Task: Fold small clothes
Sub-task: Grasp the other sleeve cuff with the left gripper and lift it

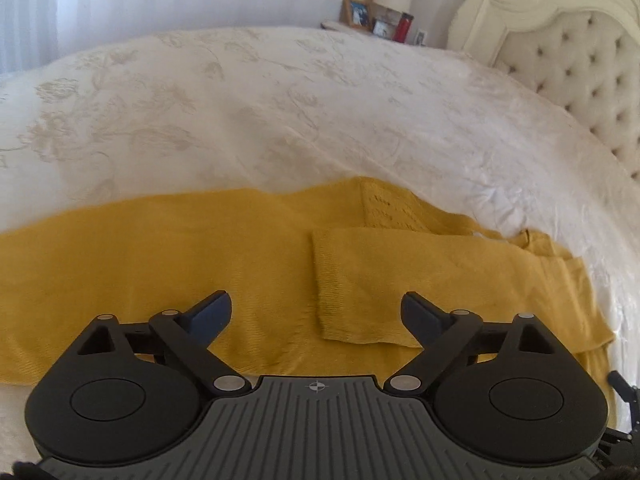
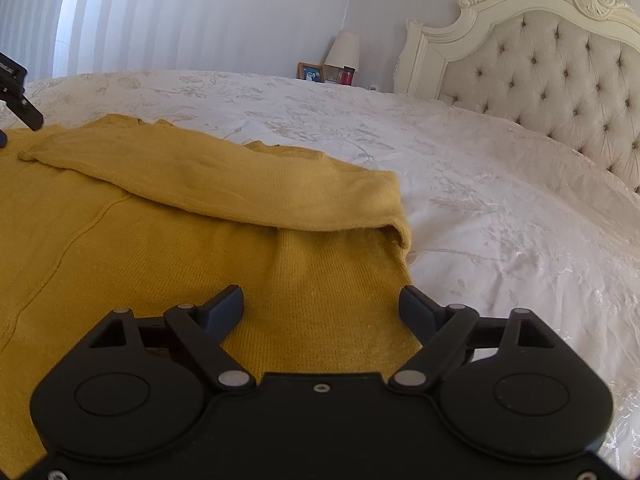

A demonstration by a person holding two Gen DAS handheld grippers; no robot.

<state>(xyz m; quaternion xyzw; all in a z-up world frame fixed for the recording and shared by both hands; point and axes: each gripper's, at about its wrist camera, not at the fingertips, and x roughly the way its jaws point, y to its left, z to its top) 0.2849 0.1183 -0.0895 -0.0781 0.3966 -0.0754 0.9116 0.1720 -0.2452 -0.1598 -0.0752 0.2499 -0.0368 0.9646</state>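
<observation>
Two grippers hover above one yellow sweater (image 1: 160,264) spread flat on a white bedspread (image 1: 240,112). Left gripper (image 1: 316,316): jaws spread wide, grasping nothing; the sweater lies directly beneath and ahead of it, and a sleeve (image 1: 352,280) folded across the body ends in a cuff between the fingers. Right gripper (image 2: 322,308): jaws likewise released and empty, poised over the sweater's (image 2: 120,240) right part, its right finger (image 2: 420,312) near the garment's edge where the bedspread (image 2: 480,184) begins. A folded sleeve (image 2: 224,184) crosses the body just ahead of this gripper. Part of the left gripper (image 2: 16,92) shows at the far left edge. Beyond: a tufted headboard (image 2: 552,72), a lamp (image 2: 343,50) and a photo frame (image 2: 310,71).
</observation>
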